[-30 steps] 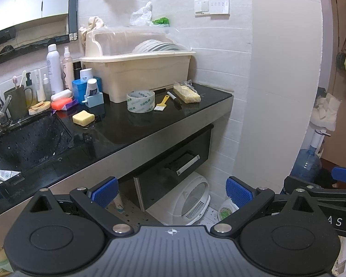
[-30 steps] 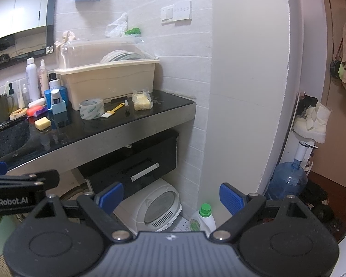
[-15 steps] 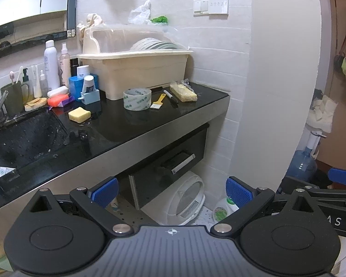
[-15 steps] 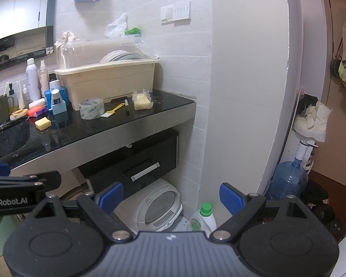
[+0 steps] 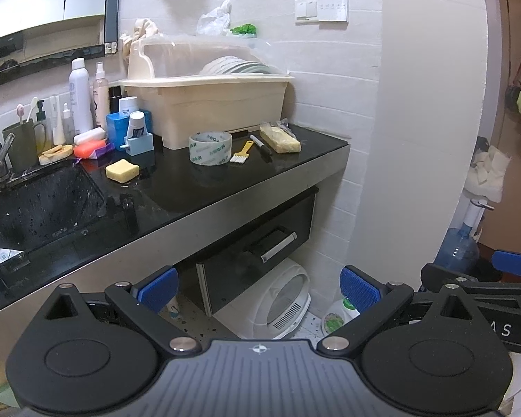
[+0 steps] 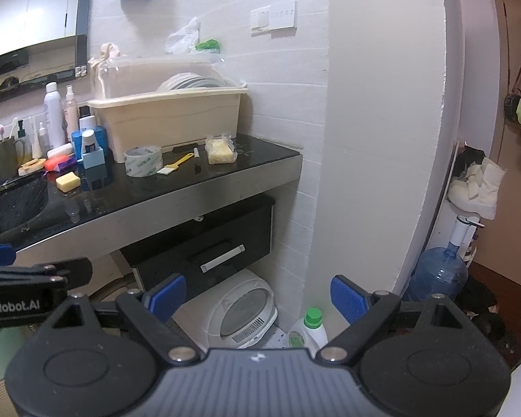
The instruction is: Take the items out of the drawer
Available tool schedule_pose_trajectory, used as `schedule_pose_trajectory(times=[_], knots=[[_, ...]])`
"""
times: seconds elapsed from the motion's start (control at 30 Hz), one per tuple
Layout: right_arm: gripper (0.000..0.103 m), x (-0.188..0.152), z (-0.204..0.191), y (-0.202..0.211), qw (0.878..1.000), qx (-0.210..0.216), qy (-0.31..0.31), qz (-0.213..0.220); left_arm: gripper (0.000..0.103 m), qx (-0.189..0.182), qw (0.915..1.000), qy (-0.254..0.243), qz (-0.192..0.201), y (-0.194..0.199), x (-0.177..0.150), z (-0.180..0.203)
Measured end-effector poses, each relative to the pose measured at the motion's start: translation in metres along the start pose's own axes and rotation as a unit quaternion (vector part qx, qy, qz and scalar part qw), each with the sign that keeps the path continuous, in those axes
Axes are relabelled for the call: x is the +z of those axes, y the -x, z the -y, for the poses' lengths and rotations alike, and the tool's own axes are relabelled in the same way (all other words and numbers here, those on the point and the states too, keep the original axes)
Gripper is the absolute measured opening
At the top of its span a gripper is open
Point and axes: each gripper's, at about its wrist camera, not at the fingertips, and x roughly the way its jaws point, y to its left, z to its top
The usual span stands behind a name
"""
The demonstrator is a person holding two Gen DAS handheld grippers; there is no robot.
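In the left wrist view, the left tool (image 5: 258,290) stands wide and holds nothing; the black drawer (image 5: 257,243), shut, sits at centre under the tabletop (image 5: 177,187).

In the right wrist view, the right tool (image 6: 258,293) is also wide and empty; the drawer (image 6: 204,246) is left of centre, above a white round appliance (image 6: 241,307).

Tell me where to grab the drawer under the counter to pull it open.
Grip the silver bar handle on the black drawer front. It stands proud of the panel and runs sideways, so come straight at the front with one finger above the bar and one below, then pull back. Both the left claw and the right claw are open and well short of it.
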Motion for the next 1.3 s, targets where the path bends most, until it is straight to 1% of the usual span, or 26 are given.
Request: schedule_pose_trajectory(times=[0.07, 0.13, 0.43, 0.6, 0.7, 0.77, 0.87, 0.97, 1.07, 1.2, 1.3], knots=[[0.091, 0.002, 0.000, -0.004, 1.000, 0.003, 0.002, -0.001, 0.101, 0.000, 1.0000, 0.000, -0.001, -0.002, -0.001, -0.001], [0.091, -0.004, -0.007, -0.005, 1.000, 0.003, 0.004, -0.001, 0.102, -0.001, 1.0000, 0.001, -0.004, -0.005, -0.001, -0.004], [0.091, 0.004, -0.006, -0.020, 1.000, 0.012, 0.004, -0.003, 0.102, -0.004, 0.9999, 0.010, -0.003, -0.011, -0.003, -0.011], [0.091, 0.010, -0.005, -0.033, 1.000, 0.015, 0.009, -0.004, 0.102, -0.013, 0.9998, 0.015, 0.009, -0.011, -0.005, -0.015], [0.091, 0.004, -0.010, -0.035, 1.000, 0.017, 0.013, -0.006, 0.102, -0.010, 0.9998, 0.010, 0.017, -0.011, -0.006, -0.017], [0.091, 0.007, -0.011, -0.041, 1.000, 0.021, 0.017, -0.009, 0.102, -0.006, 0.9998, 0.004, 0.019, -0.014, -0.006, -0.016], [0.091, 0.010, -0.010, -0.054, 0.999, 0.024, 0.024, -0.015, 0.102, -0.005, 0.9999, 0.002, 0.010, -0.020, -0.007, -0.016], [0.091, 0.012, -0.009, -0.068, 0.999, 0.022, 0.032, -0.020, 0.102, -0.017, 0.9998, 0.010, -0.007, -0.030, -0.010, -0.021], [0.091, 0.009, -0.011, -0.081, 0.999, 0.022, 0.039, -0.020, 0.102, -0.016, 0.9998, 0.013, -0.009, -0.037, -0.015, -0.025], [0.091, 0.008, -0.005, -0.109, 0.999, 0.020, 0.022, -0.023, 0.102, -0.009, 0.9998, 0.017, -0.009, -0.044, -0.022, -0.026], [0.091, 0.006, -0.004, -0.128, 0.999, 0.009, 0.029, -0.022, 0.102, 0.009, 0.9999, 0.010, -0.011, -0.049, -0.026, -0.025]])
